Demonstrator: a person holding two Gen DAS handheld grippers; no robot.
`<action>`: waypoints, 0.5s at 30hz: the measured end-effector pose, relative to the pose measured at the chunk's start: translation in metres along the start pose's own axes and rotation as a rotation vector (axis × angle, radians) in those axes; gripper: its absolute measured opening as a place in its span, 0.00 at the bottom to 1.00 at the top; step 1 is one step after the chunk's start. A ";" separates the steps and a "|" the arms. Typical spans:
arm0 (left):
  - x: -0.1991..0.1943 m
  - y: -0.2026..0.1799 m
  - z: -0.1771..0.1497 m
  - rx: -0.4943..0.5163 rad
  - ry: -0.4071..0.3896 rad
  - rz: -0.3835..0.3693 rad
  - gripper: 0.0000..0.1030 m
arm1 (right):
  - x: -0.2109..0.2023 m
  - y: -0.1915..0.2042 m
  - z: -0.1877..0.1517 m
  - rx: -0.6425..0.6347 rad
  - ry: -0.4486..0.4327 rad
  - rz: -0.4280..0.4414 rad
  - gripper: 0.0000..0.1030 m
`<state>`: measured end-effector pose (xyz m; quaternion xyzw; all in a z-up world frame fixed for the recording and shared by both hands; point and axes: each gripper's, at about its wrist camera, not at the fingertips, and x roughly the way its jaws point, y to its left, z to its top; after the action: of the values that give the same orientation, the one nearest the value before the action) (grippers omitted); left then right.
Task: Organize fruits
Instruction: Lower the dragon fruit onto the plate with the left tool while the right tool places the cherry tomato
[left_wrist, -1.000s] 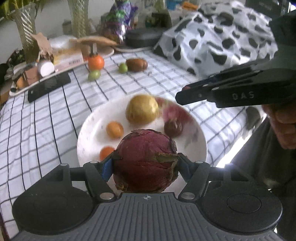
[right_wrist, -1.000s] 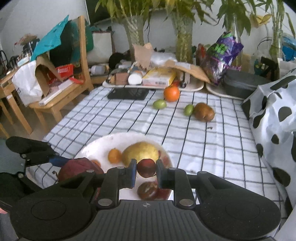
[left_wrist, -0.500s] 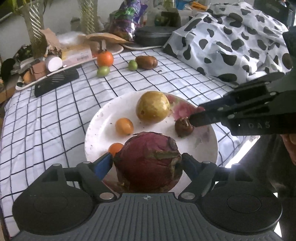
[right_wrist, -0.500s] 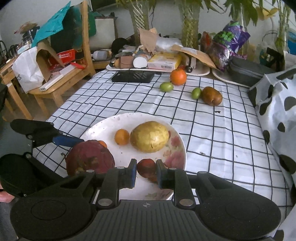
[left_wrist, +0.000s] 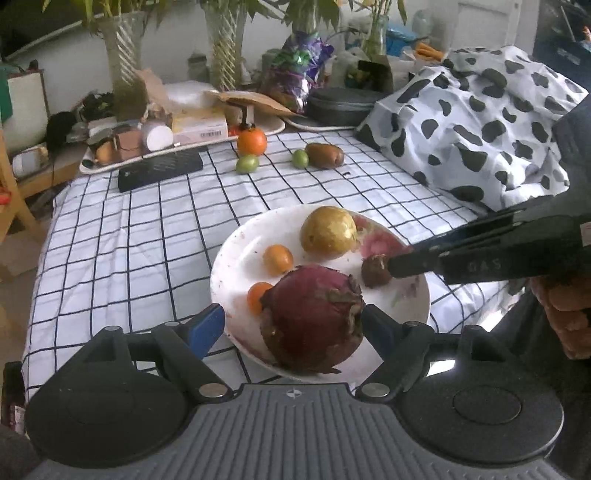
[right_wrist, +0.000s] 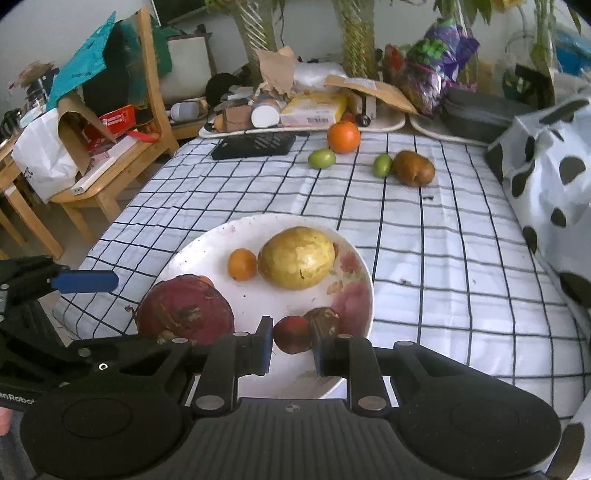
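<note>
Our left tongs (left_wrist: 293, 328) stand wide around the dragon fruit (left_wrist: 312, 319), which rests at the near edge of the plate (left_wrist: 236, 254). Our right tongs (right_wrist: 291, 341) pinch a small dark-red fruit (right_wrist: 291, 334) over the plate's near right edge.

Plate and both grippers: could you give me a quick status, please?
Left gripper open, dragon fruit resting on plate. Right gripper shut on small red fruit above plate. Nothing in the way.
</note>
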<state>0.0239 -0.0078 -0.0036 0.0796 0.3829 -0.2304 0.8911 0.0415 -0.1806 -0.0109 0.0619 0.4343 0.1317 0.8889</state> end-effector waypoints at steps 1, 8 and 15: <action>0.000 -0.001 0.000 0.005 -0.003 0.002 0.78 | 0.001 0.000 0.000 0.004 0.007 0.005 0.22; 0.004 -0.005 0.000 0.036 0.010 0.017 0.78 | 0.006 -0.008 0.000 0.109 0.030 0.073 0.22; 0.005 -0.007 -0.001 0.052 0.014 0.023 0.78 | 0.002 -0.021 0.001 0.235 -0.001 0.115 0.72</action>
<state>0.0232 -0.0151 -0.0073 0.1089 0.3818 -0.2295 0.8887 0.0474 -0.2005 -0.0163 0.1905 0.4422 0.1305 0.8667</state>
